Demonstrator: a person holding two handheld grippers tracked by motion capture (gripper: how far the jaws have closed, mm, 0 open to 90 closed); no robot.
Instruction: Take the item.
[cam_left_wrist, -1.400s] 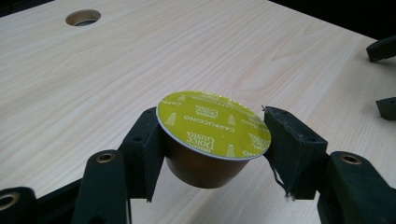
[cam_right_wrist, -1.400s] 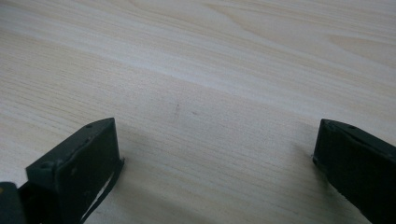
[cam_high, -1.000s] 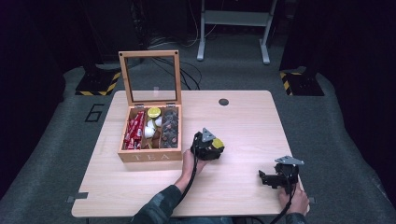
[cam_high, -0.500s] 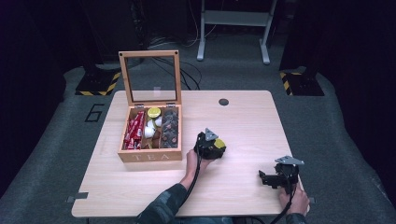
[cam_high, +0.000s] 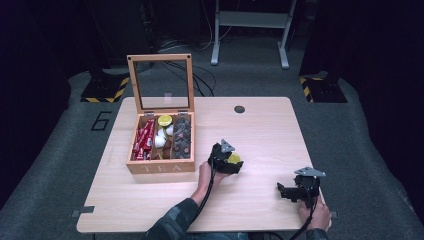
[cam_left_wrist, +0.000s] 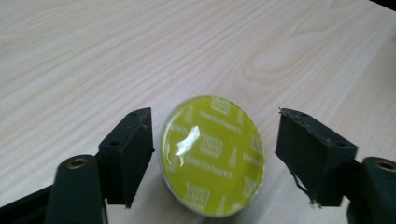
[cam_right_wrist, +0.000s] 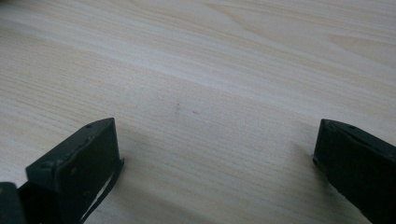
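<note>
Capsule (cam_left_wrist: 212, 156): round, with a glossy yellow foil lid printed in pale lettering and a thin silvery rim. It rests on the table (cam_high: 270, 125) tilted, lid facing the left gripper's camera, a bright glare spot on the foil. In the high view the capsule (cam_high: 234, 158) shows as a yellow dot right of the box (cam_high: 161, 167), near the table's middle.

Left gripper (cam_left_wrist: 212, 154): 2 black jaws, blocky, matte, with small screw holes on their upper faces. The jaws have just been opening. The capsule sits between them; the left jaw is just beside its rim, the right jaw stands clearly apart with bare wood in the gap. No pad presses on it. In the high view the left gripper (cam_high: 234, 162) lies flat on the table, a grey 3-cornered plate on top, cable trailing back along the sleeve.

Right gripper (cam_right_wrist: 215, 154): jaws wide, nothing between them but wood grain. The left jaw's pad edge looks frayed, a thin strip peeling off. In the high view the right gripper (cam_high: 286, 192) rests at the near right of the table, held by a hand at the table's edge.

Table: pale wood-grain top, rounded corners, 1 dark round hole at the far side.

Box: light wood, square, "TEA" on its near wall, glass-paned lid (cam_high: 161, 82) standing upright. Compartments hold red sachets at left, white and yellow-lidded capsules in the middle, dark ones at right.
</note>
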